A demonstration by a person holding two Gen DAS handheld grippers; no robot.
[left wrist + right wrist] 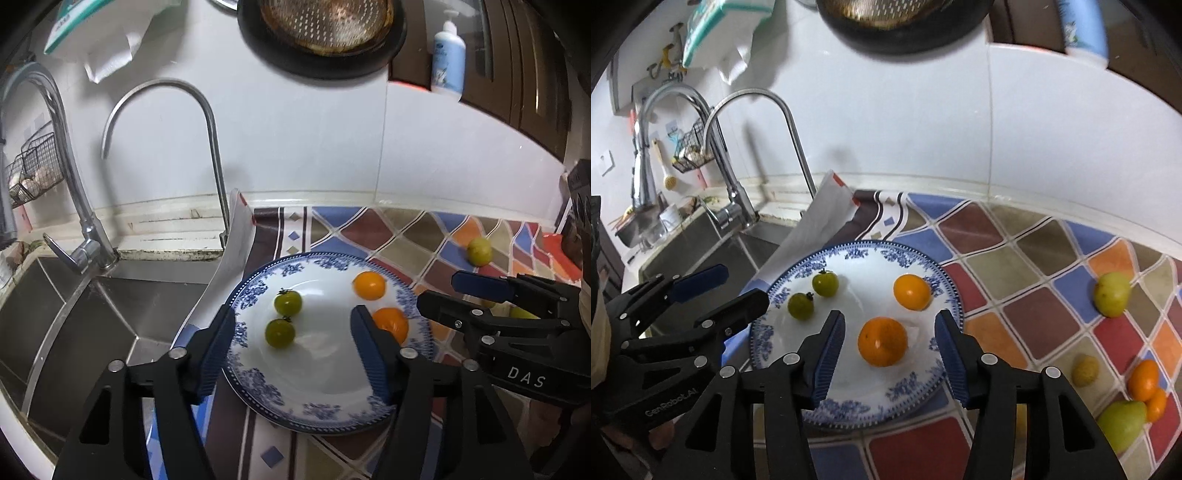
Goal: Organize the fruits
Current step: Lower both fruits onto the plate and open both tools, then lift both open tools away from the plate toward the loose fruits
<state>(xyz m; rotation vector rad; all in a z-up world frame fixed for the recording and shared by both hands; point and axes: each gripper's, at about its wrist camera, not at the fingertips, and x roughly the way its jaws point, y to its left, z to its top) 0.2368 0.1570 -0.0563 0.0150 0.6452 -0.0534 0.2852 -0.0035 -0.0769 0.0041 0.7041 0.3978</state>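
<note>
At frame centre, the blue-patterned plate [849,415] carries two green tomatoes [287,302] and two oranges [882,341]; your left gripper [293,345] and right gripper [890,350] hover parted, gripping nothing.

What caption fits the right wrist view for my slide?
Open right gripper above an orange fruit on the blue-patterned plate, two green tomatoes alongside.
</note>
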